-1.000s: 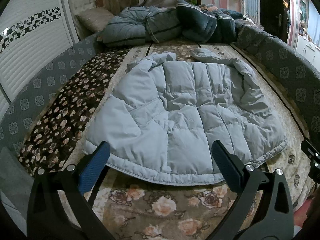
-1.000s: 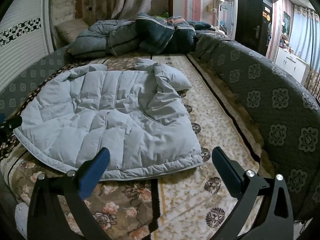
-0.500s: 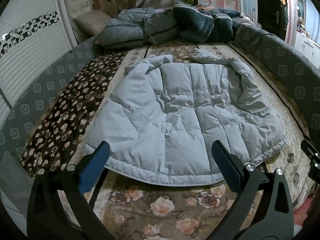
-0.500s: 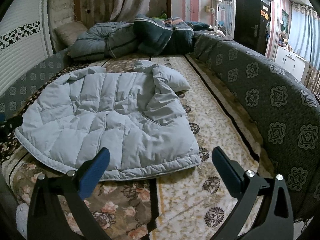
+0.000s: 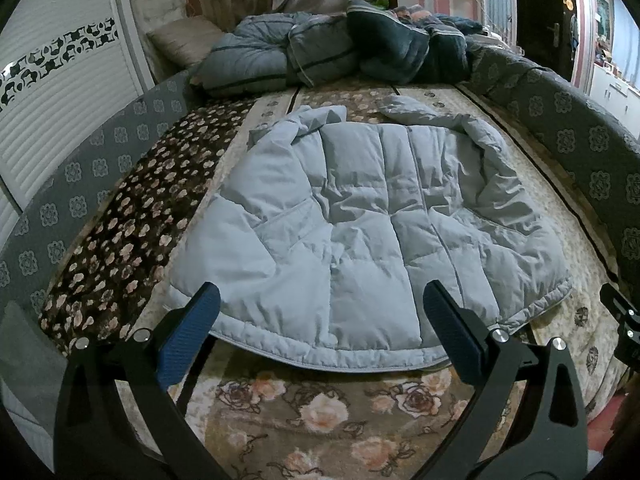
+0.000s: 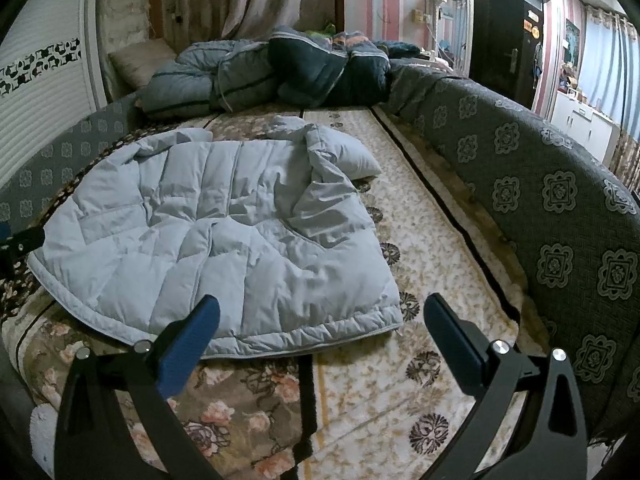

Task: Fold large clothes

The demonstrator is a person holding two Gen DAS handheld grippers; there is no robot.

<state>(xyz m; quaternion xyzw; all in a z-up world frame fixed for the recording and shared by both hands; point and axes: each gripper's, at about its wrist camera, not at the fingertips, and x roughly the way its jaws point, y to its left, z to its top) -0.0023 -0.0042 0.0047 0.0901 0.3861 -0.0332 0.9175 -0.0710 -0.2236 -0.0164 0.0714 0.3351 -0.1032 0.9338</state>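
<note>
Jacket (image 5: 360, 232) spread flat on bed (image 5: 320, 412), frame centre, unchanged over last second. Left claw (image 5: 320, 336) and right claw (image 6: 320, 336) both wide apart, empty, short of hem. Views barely shifted; fold not started.

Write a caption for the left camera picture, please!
Open left gripper hovers over a grey puffer jacket spread on the bed.

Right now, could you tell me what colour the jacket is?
Pale grey-blue jacket, clearest in the left wrist view.

Bare bed (image 6: 420, 240) lies right of my jacket (image 6: 208, 240); piled quilts (image 6: 264, 76) block beyond it, the padded rail (image 6: 560, 220) further right.
</note>
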